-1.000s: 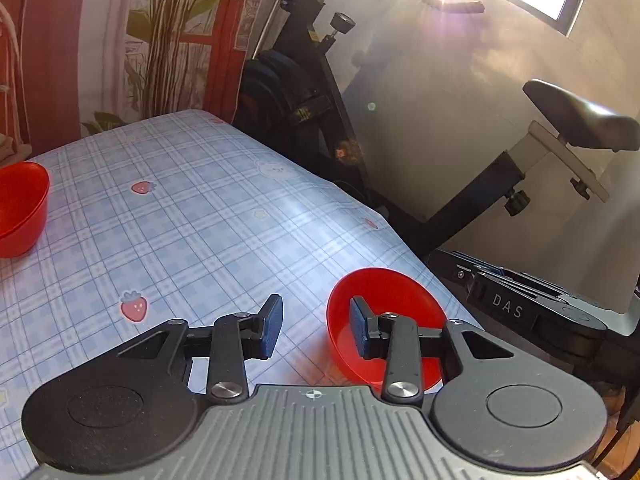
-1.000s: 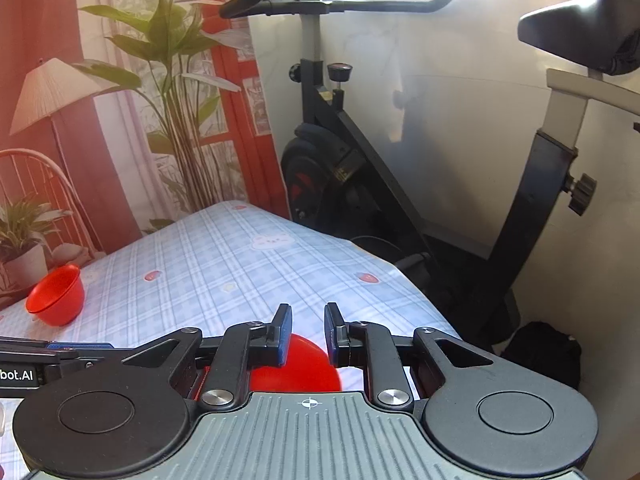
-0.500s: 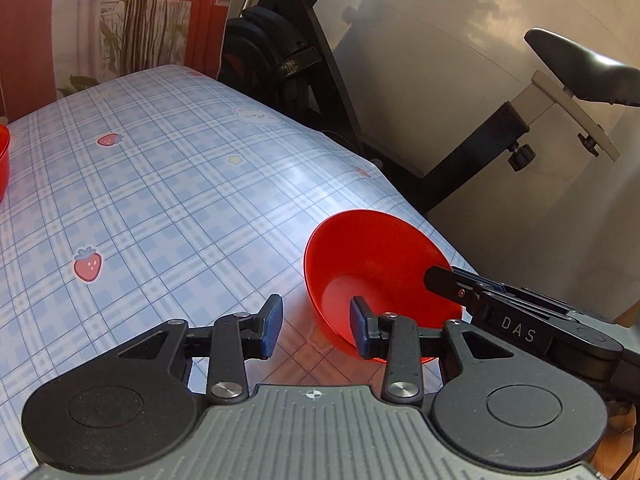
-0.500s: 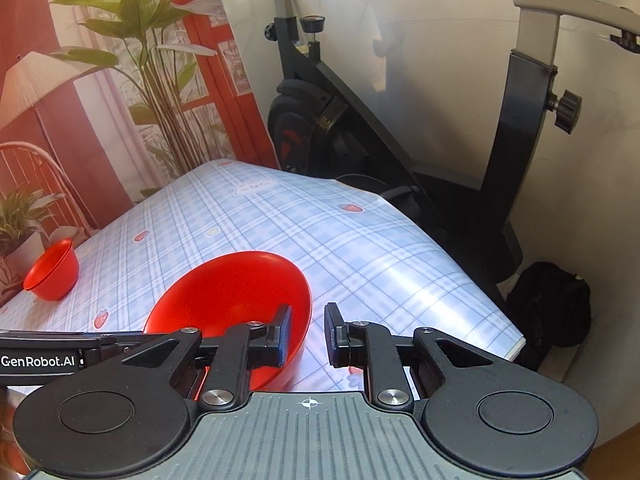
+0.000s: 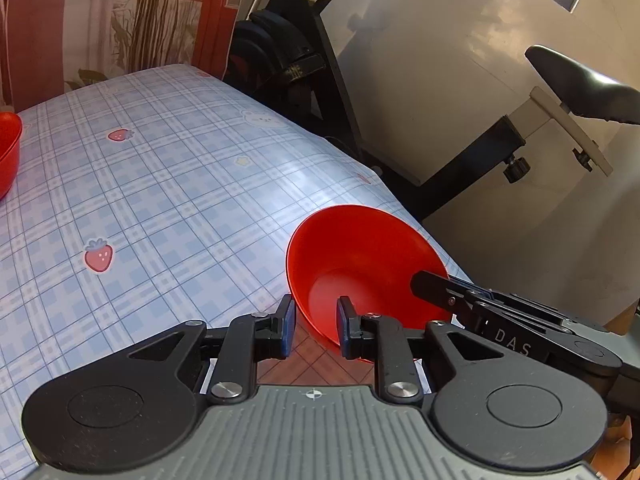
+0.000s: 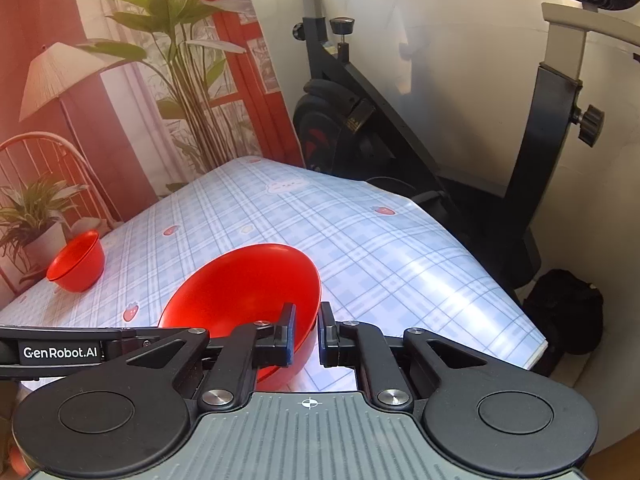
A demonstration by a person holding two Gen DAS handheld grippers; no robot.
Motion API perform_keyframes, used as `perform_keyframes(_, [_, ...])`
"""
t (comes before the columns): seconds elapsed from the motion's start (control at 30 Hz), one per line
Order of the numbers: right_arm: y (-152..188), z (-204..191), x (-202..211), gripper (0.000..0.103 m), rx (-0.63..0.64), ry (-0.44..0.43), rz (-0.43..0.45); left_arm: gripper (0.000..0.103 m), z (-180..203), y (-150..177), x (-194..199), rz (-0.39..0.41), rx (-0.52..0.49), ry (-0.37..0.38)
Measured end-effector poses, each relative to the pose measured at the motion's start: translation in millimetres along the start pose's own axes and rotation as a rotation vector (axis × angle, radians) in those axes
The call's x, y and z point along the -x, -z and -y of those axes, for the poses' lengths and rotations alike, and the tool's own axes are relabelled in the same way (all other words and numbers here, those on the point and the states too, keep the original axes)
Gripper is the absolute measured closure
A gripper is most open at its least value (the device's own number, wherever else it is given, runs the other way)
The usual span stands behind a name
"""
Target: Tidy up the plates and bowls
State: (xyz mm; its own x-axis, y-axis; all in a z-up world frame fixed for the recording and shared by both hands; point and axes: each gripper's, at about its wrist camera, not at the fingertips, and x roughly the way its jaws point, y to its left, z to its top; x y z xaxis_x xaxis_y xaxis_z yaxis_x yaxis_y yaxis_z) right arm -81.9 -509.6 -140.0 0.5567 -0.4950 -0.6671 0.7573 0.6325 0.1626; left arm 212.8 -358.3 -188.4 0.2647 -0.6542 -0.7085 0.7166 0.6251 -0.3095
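Here the right claw [image 6: 306, 330] is clamped on the rim of a red bowl [image 6: 244, 284], one finger inside and one outside, holding it tilted above the near corner of the counter [image 6: 360, 240] with its checked strawberry cloth. The left claw [image 5: 316, 326] stands apart, its fingers straddling the bowl's [image 5: 360, 264] near rim without visibly pinching it. A second red bowl [image 6: 76, 262] sits upright well apart at the counter's far left edge.
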Motion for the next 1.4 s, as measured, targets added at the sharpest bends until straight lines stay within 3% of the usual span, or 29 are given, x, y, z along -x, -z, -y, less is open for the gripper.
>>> perform_keyframes(0.37, [-20, -42, 1, 0.093, 0.053, -0.063, 0.003, 0.08, -18, -10, 38, 0.047, 0.043, -0.056])
perform_keyframes(0.67, [-49, -103, -8, 0.093, 0.131, -0.145, 0.016, 0.08, -47, -27, 74, 0.111, 0.09, -0.126])
perform_keyframes(0.93, [-68, -160, -31, 0.093, 0.205, -0.215, 0.008, 0.08, -81, -42, 105, 0.163, 0.136, -0.211])
perform_keyframes(1.4, [-95, -254, -102, 0.093, 0.292, -0.31, -0.003, 0.08, -160, -70, 130, 0.23, 0.251, -0.276])
